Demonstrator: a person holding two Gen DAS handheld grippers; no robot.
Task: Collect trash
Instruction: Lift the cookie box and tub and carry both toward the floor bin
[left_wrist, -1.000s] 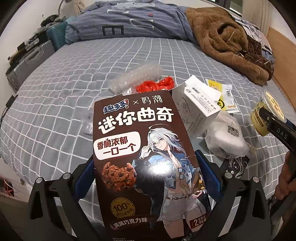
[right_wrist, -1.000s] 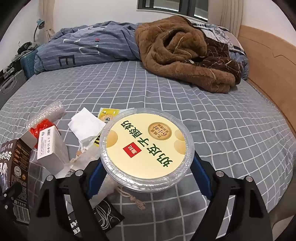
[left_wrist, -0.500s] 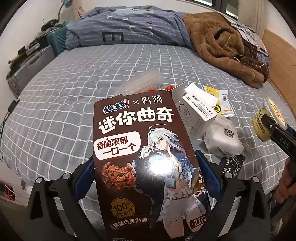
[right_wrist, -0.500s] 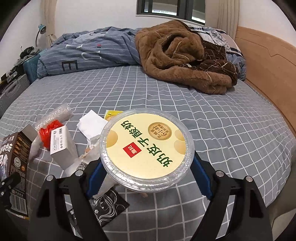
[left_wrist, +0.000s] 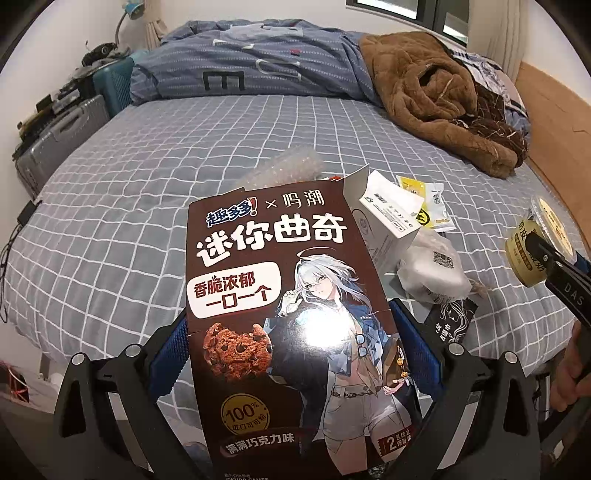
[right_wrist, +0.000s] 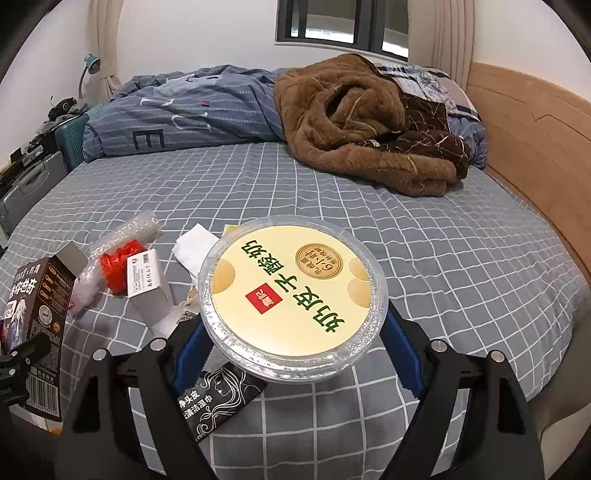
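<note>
- The left hand-held gripper (left_wrist: 293, 345) is clamped on the long sides of a brown chocolate-cookie box (left_wrist: 291, 317), carried clear of the bed (left_wrist: 110, 206), its top flap open.
- The right hand-held gripper (right_wrist: 295, 345) has its jaws spread wide around a round yogurt tub (right_wrist: 291, 299) with a cream lid, the blue pads pressing its rim on both sides.
- More trash lies together on the grey checked sheet: a small white carton (right_wrist: 146, 277) on its side, a roll of bubble wrap (right_wrist: 136, 230) beside a crumpled red wrapper (right_wrist: 118, 264), a white tissue (right_wrist: 192, 245), a yellow sachet (left_wrist: 424, 206), a white pouch (left_wrist: 432, 267) and a black wet-wipe packet (right_wrist: 218, 400).
- A brown fleece blanket (right_wrist: 362, 125) and a blue duvet (right_wrist: 192, 107) sit well apart at the far end.
- No bin or bag shows in either view.
- Both hands are full, so the sensible step seems to be carrying these two to a bin.
- Keep the tub level, since a thin rim could slip from the pads.
- Keep the box's open end up, in case crumbs remain.
</note>
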